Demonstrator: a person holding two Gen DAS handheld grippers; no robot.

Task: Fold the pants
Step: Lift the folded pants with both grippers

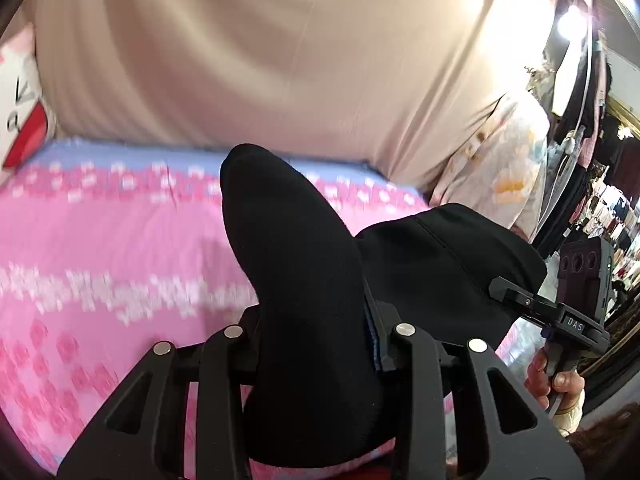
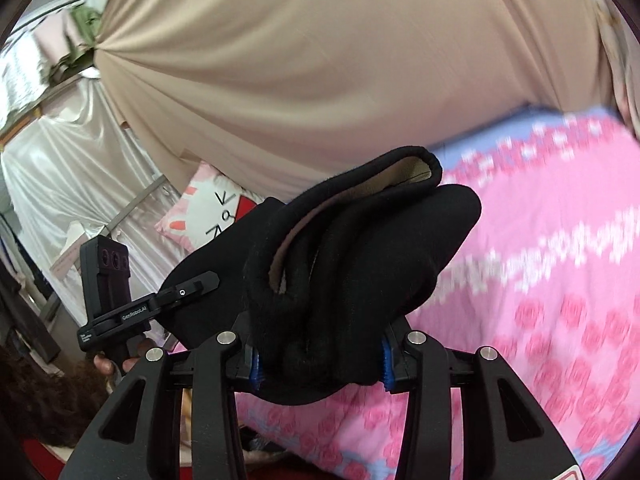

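The black pants [image 1: 296, 264] hang bunched between both grippers, lifted above a pink flowered bed sheet [image 1: 100, 248]. My left gripper [image 1: 316, 344] is shut on a thick fold of the pants; the cloth hides its fingertips. My right gripper [image 2: 320, 360] is shut on the other bunched end of the pants [image 2: 360, 248], where a tan lining shows inside the waistband. The right gripper also shows in the left wrist view [image 1: 508, 292], clamped on the pants at right. The left gripper also shows in the right wrist view [image 2: 200, 280], clamped at left.
A beige curtain [image 1: 260, 52] hangs behind the bed. A white and pink pillow [image 2: 208, 212] lies at the head of the bed. A floral garment [image 1: 504, 164] and hanging clothes [image 1: 608, 212] stand to the right. White satin drapes [image 2: 68, 152] hang at left.
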